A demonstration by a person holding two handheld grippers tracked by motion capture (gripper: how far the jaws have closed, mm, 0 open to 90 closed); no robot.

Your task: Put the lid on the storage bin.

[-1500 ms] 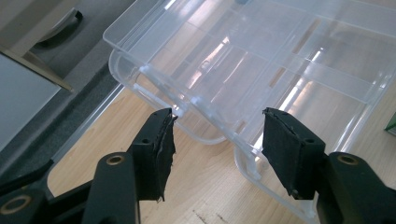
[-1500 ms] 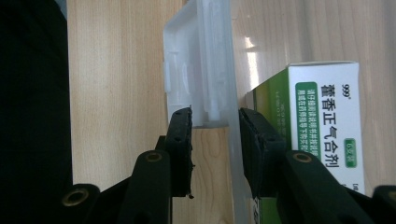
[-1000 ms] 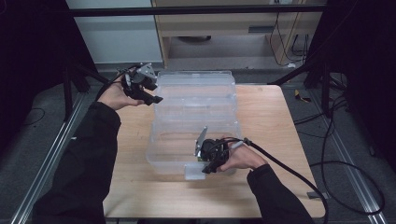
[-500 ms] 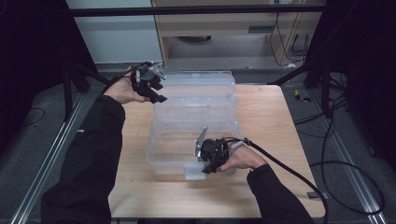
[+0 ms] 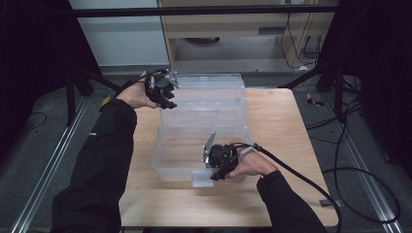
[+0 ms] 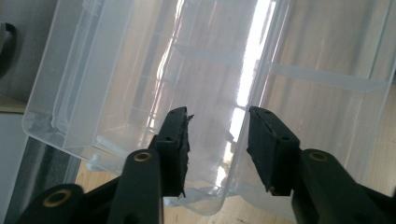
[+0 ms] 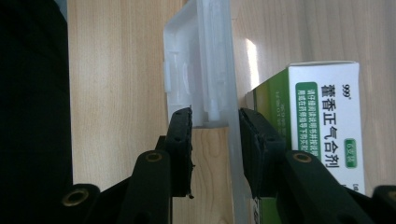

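The left gripper (image 5: 164, 92) hangs at the far left corner of the clear plastic box (image 5: 209, 121), its jaws half open and just closing, the box's rim between them but untouched. The right gripper (image 5: 217, 167) sits at the near wall, jaws pinching the white latch (image 7: 201, 70); a green medicine carton (image 7: 322, 126) lies just right of them

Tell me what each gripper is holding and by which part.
The right gripper clamps the clear box's front latch. The left gripper straddles the lid's far edge, jaws closing, not yet gripping.
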